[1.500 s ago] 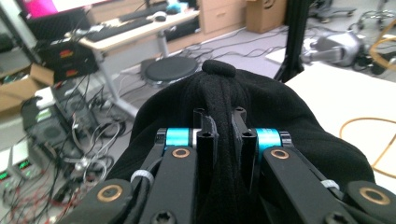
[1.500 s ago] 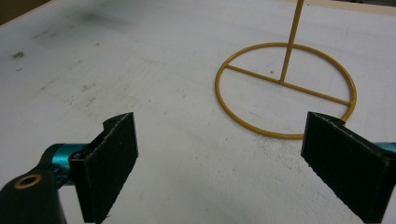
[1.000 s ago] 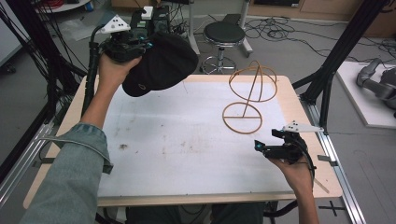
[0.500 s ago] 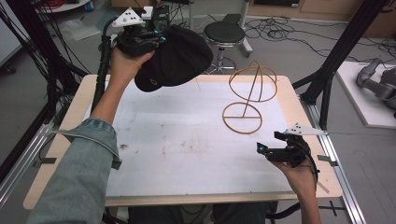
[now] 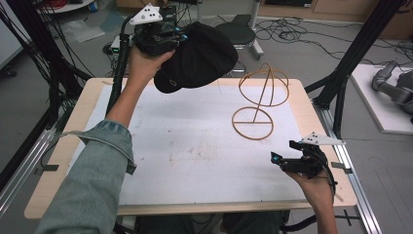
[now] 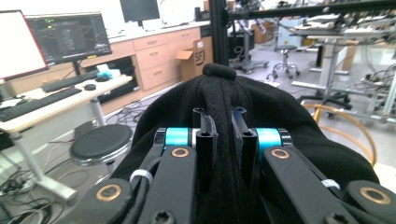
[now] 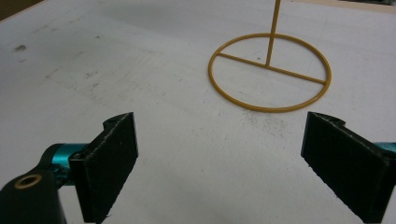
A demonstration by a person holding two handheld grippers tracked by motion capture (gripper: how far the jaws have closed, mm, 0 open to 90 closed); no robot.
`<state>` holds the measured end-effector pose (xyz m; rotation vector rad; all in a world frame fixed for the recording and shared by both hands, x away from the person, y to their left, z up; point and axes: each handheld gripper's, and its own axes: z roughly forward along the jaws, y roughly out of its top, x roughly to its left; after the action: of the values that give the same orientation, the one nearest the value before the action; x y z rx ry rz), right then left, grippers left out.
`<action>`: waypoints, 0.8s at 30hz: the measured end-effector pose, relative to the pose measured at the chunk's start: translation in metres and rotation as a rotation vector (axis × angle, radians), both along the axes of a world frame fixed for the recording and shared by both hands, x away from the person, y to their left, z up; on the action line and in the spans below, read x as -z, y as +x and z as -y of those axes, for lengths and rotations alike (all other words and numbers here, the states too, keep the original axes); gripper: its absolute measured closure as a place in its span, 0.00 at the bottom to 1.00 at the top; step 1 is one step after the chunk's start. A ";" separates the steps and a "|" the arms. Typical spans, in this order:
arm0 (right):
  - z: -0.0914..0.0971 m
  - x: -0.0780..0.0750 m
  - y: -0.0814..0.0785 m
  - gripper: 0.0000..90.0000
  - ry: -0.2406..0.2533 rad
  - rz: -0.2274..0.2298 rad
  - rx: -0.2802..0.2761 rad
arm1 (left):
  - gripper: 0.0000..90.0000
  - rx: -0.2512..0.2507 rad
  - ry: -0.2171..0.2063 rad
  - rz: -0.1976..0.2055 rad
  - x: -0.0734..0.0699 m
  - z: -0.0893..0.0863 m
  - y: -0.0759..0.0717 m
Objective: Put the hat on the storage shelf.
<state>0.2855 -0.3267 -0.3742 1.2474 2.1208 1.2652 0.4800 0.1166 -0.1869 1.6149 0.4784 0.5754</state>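
A black cap (image 5: 199, 58) hangs in the air over the table's far left part, pinched in my left gripper (image 5: 163, 36), which is shut on its fabric. In the left gripper view the cap (image 6: 280, 107) bulges around the jaws, with a fold of cloth squeezed between the left gripper (image 6: 219, 126) pads. A golden wire hat stand (image 5: 260, 97) rises at the table's far right; its ring base (image 7: 270, 72) lies flat. My right gripper (image 5: 285, 156) rests low near the front right edge, open with nothing between its fingers (image 7: 112, 163).
A white mat (image 5: 195, 151) covers the wooden table. A round black stool (image 5: 236, 34) stands beyond the far edge, with cables on the floor around it. Black frame posts (image 5: 350, 63) rise at the table's right and left sides.
My left gripper has carried the cap to the right and a bit higher, closer to the wire stand. The right gripper has stayed where it was.
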 end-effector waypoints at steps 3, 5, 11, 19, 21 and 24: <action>0.000 -0.001 -0.001 0.12 0.003 -0.006 0.000 | 0.92 0.010 -0.002 -0.001 -0.001 0.004 0.000; 0.001 -0.001 -0.001 0.12 0.002 0.002 -0.002 | 0.92 0.017 0.001 0.004 -0.003 0.008 -0.001; 0.001 -0.004 -0.003 0.12 0.005 0.009 -0.004 | 0.92 0.036 -0.012 0.011 -0.005 0.021 -0.001; 0.002 -0.007 -0.005 0.12 0.014 0.019 -0.002 | 0.92 0.060 -0.020 0.008 -0.007 0.039 -0.001; 0.003 -0.008 -0.005 0.12 0.013 0.021 -0.005 | 0.92 0.067 -0.016 0.009 -0.007 0.043 0.000; 0.003 -0.009 -0.006 0.12 0.019 0.022 -0.006 | 0.92 0.074 -0.020 0.010 -0.006 0.050 0.001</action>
<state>0.2791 -0.3301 -0.3654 1.2302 2.1028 1.2985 0.4808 0.0668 -0.1805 1.6031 0.4142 0.5211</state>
